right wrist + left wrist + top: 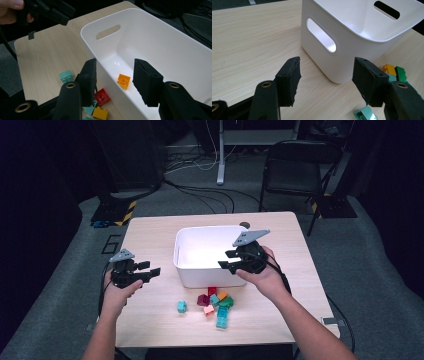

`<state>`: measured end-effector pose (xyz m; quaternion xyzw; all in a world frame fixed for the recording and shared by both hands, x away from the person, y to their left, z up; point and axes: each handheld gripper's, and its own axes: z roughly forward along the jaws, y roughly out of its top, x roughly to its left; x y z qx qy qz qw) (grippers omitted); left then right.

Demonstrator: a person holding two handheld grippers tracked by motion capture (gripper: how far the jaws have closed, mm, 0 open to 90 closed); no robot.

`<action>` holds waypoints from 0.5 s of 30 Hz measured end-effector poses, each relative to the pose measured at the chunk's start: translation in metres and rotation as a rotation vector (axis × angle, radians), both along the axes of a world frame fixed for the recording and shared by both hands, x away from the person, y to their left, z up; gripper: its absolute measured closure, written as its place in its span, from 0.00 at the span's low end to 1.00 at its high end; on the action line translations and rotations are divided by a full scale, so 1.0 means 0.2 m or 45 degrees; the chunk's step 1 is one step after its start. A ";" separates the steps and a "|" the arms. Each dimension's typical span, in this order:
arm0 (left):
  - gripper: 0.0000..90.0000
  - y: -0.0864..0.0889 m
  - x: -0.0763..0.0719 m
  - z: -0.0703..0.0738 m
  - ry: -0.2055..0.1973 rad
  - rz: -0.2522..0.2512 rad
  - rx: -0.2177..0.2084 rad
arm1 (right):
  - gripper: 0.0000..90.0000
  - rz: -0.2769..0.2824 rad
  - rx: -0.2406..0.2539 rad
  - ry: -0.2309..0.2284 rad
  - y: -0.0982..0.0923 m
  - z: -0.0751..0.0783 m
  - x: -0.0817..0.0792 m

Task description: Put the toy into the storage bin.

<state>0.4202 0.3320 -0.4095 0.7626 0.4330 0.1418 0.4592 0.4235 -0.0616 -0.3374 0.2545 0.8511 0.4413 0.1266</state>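
Partly hidden bricks (100, 100), right claw (113, 80) open

text: none legible | labels: none | brands: none | numbers: 0 | signs: none

A light wooden table (150, 235) stands on grey carpet (375, 270) in a dim room, lit brightly from above. Beyond its far right corner sits a black folding chair (295, 167). Cables (200, 195) trail across the floor around a white stand leg (220, 155) at the far side.
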 end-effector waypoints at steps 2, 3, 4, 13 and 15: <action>0.43 0.00 0.00 0.00 -0.002 -0.004 0.002 | 0.59 0.005 -0.009 -0.012 0.00 -0.03 -0.04; 0.43 0.00 0.00 0.00 -0.002 -0.003 0.001 | 0.59 0.005 -0.009 -0.012 0.00 -0.03 -0.04; 0.43 0.00 0.00 0.00 -0.001 -0.002 0.002 | 0.59 0.001 -0.008 -0.015 -0.01 -0.04 -0.06; 0.43 0.00 0.00 0.00 0.004 -0.001 0.002 | 0.59 -0.008 -0.015 0.008 -0.03 -0.19 -0.12; 0.43 0.00 0.00 -0.01 0.007 0.003 0.000 | 0.59 -0.016 -0.015 0.023 -0.03 -0.21 -0.12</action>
